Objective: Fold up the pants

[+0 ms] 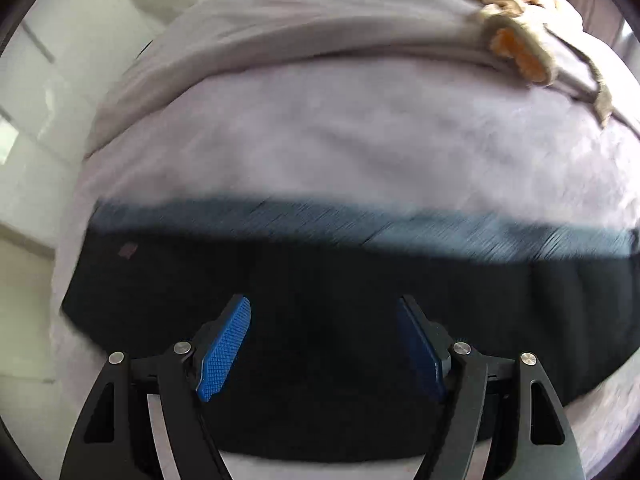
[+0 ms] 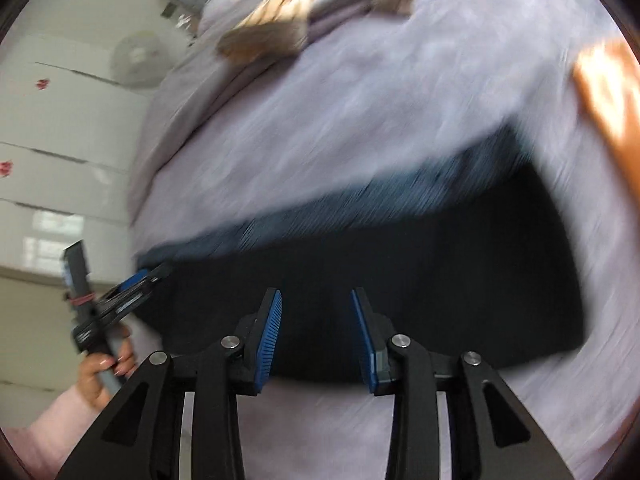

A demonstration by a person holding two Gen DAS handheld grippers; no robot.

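Observation:
Dark navy pants (image 1: 320,280) lie flat on a pale lilac bedsheet (image 1: 340,140), with a lighter blue band along their far edge. My left gripper (image 1: 323,304) is open and empty, hovering over the near part of the pants. In the right wrist view the pants (image 2: 400,264) spread across the middle, and my right gripper (image 2: 316,296) is open and empty above their near edge. The left gripper (image 2: 136,280) also shows there at the pants' left end, held by a hand. Both views are motion-blurred.
A grey blanket (image 1: 280,28) is bunched along the far side of the bed, with a tan and orange plush item (image 1: 516,48) on it. A white wall and a fan (image 2: 136,60) stand left of the bed. An orange object (image 2: 608,96) is at the right.

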